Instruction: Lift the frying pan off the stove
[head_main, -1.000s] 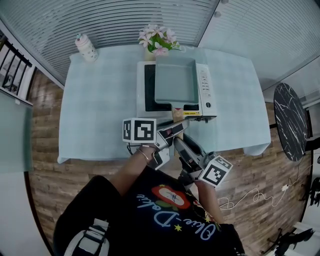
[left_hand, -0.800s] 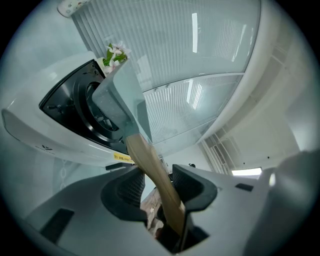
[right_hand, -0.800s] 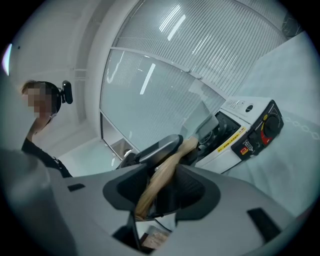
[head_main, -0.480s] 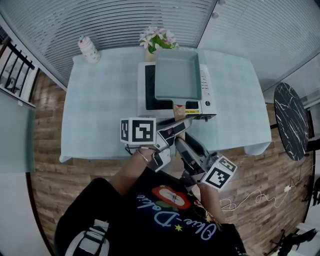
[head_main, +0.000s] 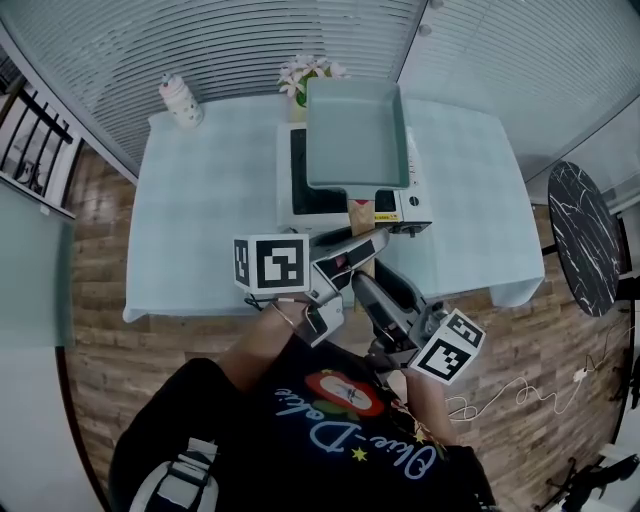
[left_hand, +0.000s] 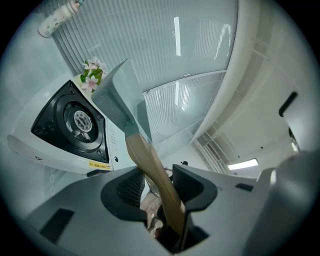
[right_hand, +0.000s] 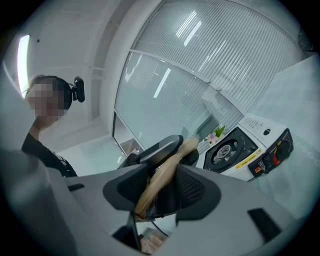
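Note:
The square teal frying pan (head_main: 355, 135) hangs in the air above the white stove (head_main: 415, 208), tilted in the left gripper view (left_hand: 117, 100). Its wooden handle (head_main: 360, 213) points toward me. My left gripper (head_main: 368, 245) is shut on that handle (left_hand: 150, 170), which runs between its jaws (left_hand: 157, 192). Just behind it my right gripper (head_main: 365, 288) is shut on the same handle's end (right_hand: 162, 177). The stove's black burner (left_hand: 75, 120) lies bare under the pan.
The stove stands on a table with a pale blue cloth (head_main: 210, 200). Pink flowers (head_main: 300, 72) sit behind the stove and a white bottle (head_main: 178, 98) stands at the far left corner. A dark round table (head_main: 590, 240) is on the right.
The pan has risen off the stove, looming larger in the head view. Both grippers have gone up with it, still on the handle.

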